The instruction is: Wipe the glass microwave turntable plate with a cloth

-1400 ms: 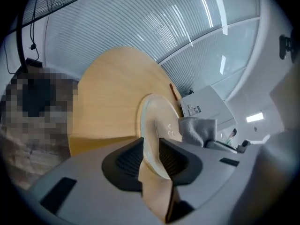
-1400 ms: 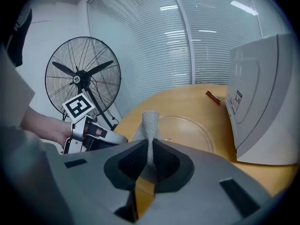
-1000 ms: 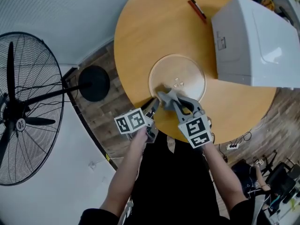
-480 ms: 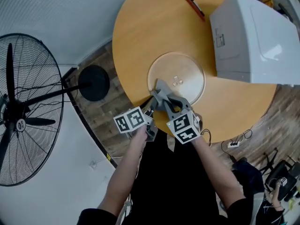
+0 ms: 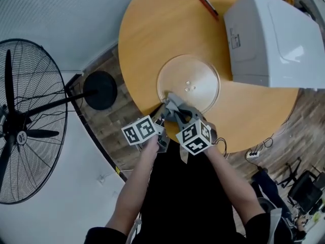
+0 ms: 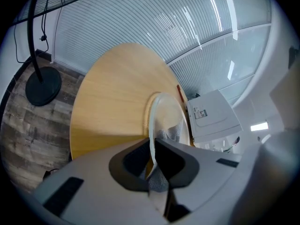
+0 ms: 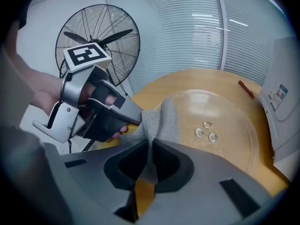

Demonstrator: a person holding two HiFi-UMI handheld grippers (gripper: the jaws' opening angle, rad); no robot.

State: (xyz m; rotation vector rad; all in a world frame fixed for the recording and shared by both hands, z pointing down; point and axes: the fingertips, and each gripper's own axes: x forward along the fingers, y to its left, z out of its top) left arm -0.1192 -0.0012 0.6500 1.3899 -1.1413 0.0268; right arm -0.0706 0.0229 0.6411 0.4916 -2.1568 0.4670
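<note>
Drawn back rimward, right gripper (image 7: pixel 150 149) pinches grey woven cloth (image 7: pixel 160 118), left gripper (image 6: pixel 152 146) clamps round clear glass turntable plate (image 5: pixel 195 72); wiping seems midway.

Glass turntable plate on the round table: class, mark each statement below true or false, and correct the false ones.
1. The right gripper has its fingers shut on the grey woven cloth. True.
2. The clear glass turntable plate sits inside the white microwave. False: it lies on the round wooden table, beside the microwave.
3. The left gripper pinches the plate's near rim. True.
4. The red pen lies on the plate. False: it lies on the table's far side, apart from the plate.
</note>
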